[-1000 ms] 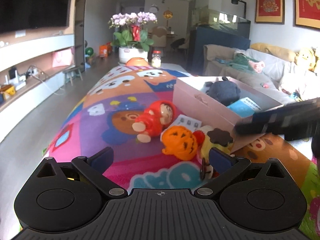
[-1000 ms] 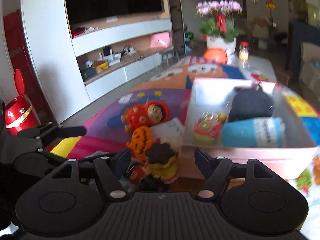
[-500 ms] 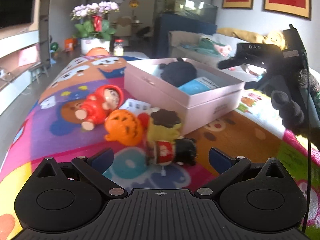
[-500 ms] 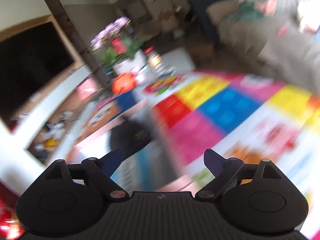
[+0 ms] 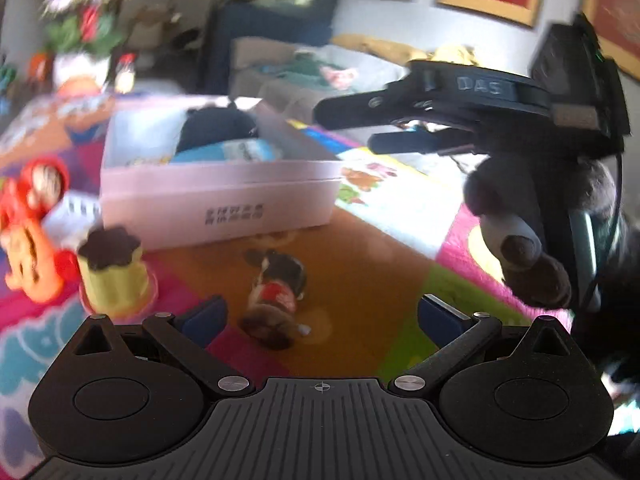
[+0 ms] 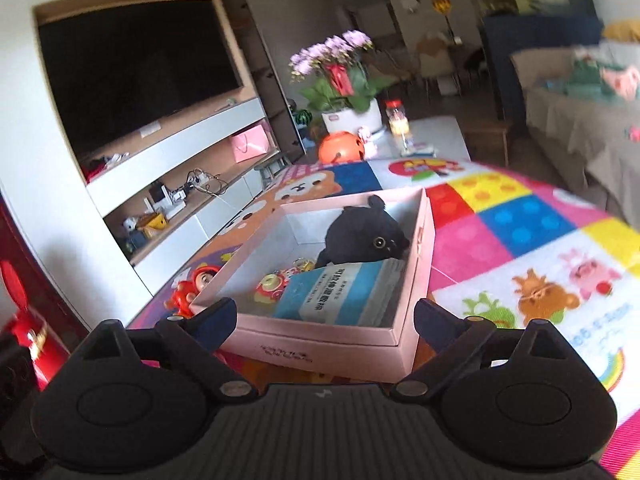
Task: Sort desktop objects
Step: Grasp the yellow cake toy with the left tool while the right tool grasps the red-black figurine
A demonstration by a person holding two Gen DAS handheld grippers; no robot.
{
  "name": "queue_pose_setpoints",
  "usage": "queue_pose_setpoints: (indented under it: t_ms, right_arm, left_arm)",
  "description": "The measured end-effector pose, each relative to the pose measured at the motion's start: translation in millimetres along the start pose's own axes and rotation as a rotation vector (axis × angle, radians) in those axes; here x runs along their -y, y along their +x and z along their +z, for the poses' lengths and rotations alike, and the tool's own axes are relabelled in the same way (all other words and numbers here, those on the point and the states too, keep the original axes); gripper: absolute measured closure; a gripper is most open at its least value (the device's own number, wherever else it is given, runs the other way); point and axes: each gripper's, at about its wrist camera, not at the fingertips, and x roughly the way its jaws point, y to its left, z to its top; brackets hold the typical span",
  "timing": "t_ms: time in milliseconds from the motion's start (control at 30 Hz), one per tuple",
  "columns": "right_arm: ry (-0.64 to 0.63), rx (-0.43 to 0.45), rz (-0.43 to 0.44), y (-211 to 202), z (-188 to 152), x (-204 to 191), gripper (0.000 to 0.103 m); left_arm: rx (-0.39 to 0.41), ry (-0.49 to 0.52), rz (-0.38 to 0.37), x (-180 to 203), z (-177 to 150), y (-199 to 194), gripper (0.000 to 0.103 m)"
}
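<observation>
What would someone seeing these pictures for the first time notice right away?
Probably the pink box on the colourful cartoon mat, open, with a black plush toy and a blue packet inside. Next, the loose toys on the mat near the box: a yellow pudding-shaped toy, a red doll and a small figure lying down ahead of the open left gripper.

An open pink box point(image 6: 404, 338) holds a black plush point(image 6: 362, 238) and blue packet point(image 6: 340, 294).
</observation>
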Motion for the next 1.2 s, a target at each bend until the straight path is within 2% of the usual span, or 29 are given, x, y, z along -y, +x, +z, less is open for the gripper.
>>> queue_pose_setpoints:
  t_ms: [67, 133, 267, 300, 367, 400, 467, 533, 633, 667, 733, 800, 867, 900, 967, 1000, 1033, 1067, 1200]
  right_arm:
    - [-0.049, 0.005, 0.002, -6.4, -4.1, -4.7, 0.007]
    - [-0.117, -0.009, 0.015, -8.7, -12.5, -10.7, 0.007]
    - [-0.271, -0.112, 0.023, 2.9, -40.3, -31.3, 0.007]
    - [-0.306, -0.140, 0.031, 7.0, -48.0, -38.1, 0.008]
    - [-0.384, -0.197, 0.023, 19.1, -60.4, -52.7, 0.021]
    - [-0.406, -0.207, 0.025, 23.2, -64.7, -58.0, 0.026]
    - [-0.390, -0.205, 0.056, 26.2, -65.1, -62.3, 0.028]
    - [-0.372, -0.210, 0.076, 26.1, -63.3, -64.2, 0.041]
    - [-0.364, -0.210, 0.067, 17.7, -66.1, -64.0, 0.045]
    - [-0.357, -0.215, 0.066, 14.4, -67.6, -63.2, 0.045]
    - [-0.350, -0.223, 0.059, 8.7, -69.4, -58.6, 0.050]
    - [-0.340, -0.226, 0.046, 1.0, -72.2, -54.7, 0.050]
    - [-0.326, -0.221, 0.036, -3.9, -72.2, -51.5, 0.050]
    - [-0.325, -0.216, 0.032, -6.4, -73.2, -50.3, 0.047]
    - [-0.339, -0.205, 0.024, -10.7, -74.7, -50.9, 0.036]
    - [-0.348, -0.199, 0.024, -11.1, -74.6, -51.5, 0.025]
    - [-0.357, -0.194, 0.028, -10.7, -74.3, -53.0, 0.021]
    - [-0.364, -0.196, 0.036, -9.1, -74.8, -54.2, 0.021]
    - [-0.357, -0.220, 0.042, 7.9, -76.5, -58.9, 0.020]
  left_arm:
    - [0.003, 0.034, 0.073, -1.5, -2.7, -5.8, 0.000]
    - [-0.003, 0.017, 0.135, -11.8, -6.2, -12.1, 0.000]
    - [-0.011, -0.056, 0.254, -37.9, -11.4, -19.6, 0.000]
    - [-0.009, -0.080, 0.289, -45.1, -10.5, -19.7, 0.000]
    - [0.003, -0.132, 0.335, -56.3, -5.8, -20.8, 0.000]
    - [0.015, -0.154, 0.339, -60.3, -3.4, -22.0, 0.000]
    - [0.032, -0.178, 0.339, -65.3, 1.7, -22.5, 0.000]
    - [0.039, -0.171, 0.340, -66.2, 7.0, -19.1, 0.000]
    - [0.037, -0.133, 0.330, -61.4, 10.4, -9.7, 0.001]
    - [0.032, -0.118, 0.331, -59.9, 11.4, -5.4, 0.003]
    - [0.016, -0.087, 0.335, -56.0, 12.3, 2.9, 0.017]
    - [0.007, -0.078, 0.347, -55.1, 13.0, 9.4, 0.017]
    - [-0.001, -0.078, 0.341, -54.3, 11.7, 11.3, 0.021]
    - [-0.009, -0.067, 0.315, -52.9, 10.8, 10.4, 0.022]
    - [-0.030, -0.056, 0.216, -47.3, 8.9, 4.9, 0.022]
    - [-0.034, -0.064, 0.177, -46.3, 8.2, 1.1, 0.022]
    - [-0.033, -0.073, 0.149, -45.4, 7.7, -3.2, 0.021]
    - [-0.027, -0.077, 0.148, -44.5, 7.5, -6.9, 0.020]
    - [0.006, -0.051, 0.226, -43.6, 8.1, -11.0, 0.014]
